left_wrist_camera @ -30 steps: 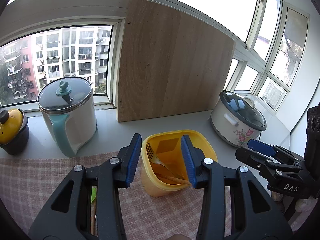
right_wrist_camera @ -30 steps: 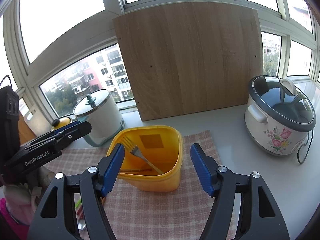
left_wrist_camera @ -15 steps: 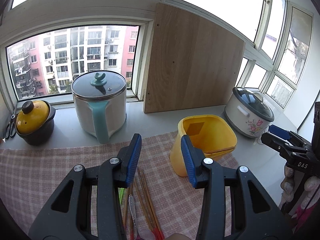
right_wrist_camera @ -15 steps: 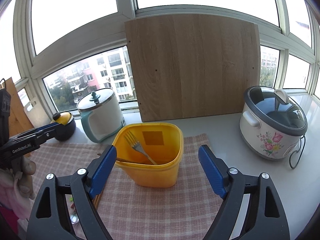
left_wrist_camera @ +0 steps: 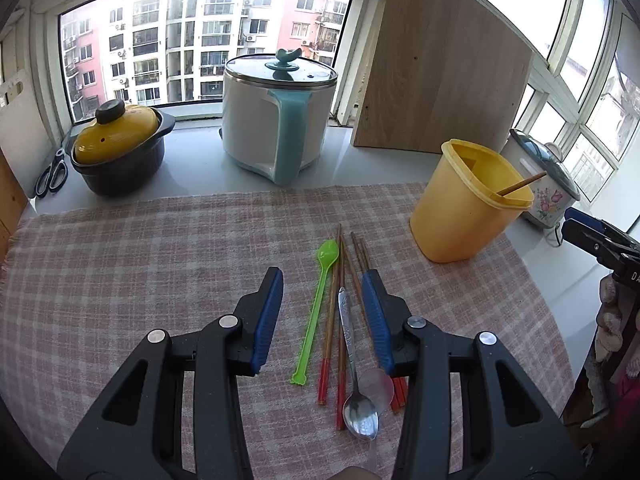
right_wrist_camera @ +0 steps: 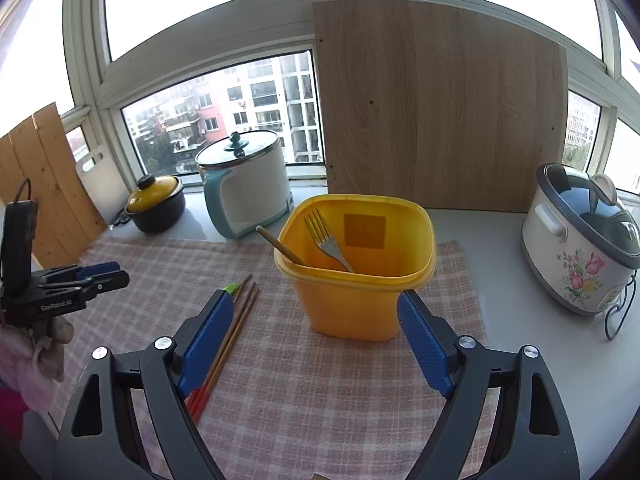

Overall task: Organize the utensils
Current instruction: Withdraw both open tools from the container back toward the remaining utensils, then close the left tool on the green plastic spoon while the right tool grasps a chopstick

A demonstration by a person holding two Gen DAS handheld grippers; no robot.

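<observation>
Left gripper (left_wrist_camera: 322, 316) hangs over a loose row of utensils on the checked cloth (left_wrist_camera: 160, 248), its blue pads partly parted and holding nothing. Lying between and just below its fingers are a green plastic spoon (left_wrist_camera: 318, 304), several red-tipped chopsticks (left_wrist_camera: 332, 320) and a metal spoon (left_wrist_camera: 354, 364), all running roughly along the line the gripper points, which suits a pinch across their thin shafts. Ahead of it and off to its right stands the yellow holder (left_wrist_camera: 464, 216), upright on the far edge of the cloth, with one wooden stick leaning out over its rim. Right gripper (right_wrist_camera: 316, 340) faces that same holder from close by; its jaws have just been opening and now stand wide, one pad on each side of the holder's lower wall but clear of it, so nothing is gripped. Inside the holder a fork (right_wrist_camera: 326, 240) and a chopstick rest tilted against the walls. The wide stance looks meant to steady the holder while the other hand brings pieces over, though that is only a reading of the pose. Most of the utensils remain on the cloth, so the sorting seems at an early stage.
</observation>
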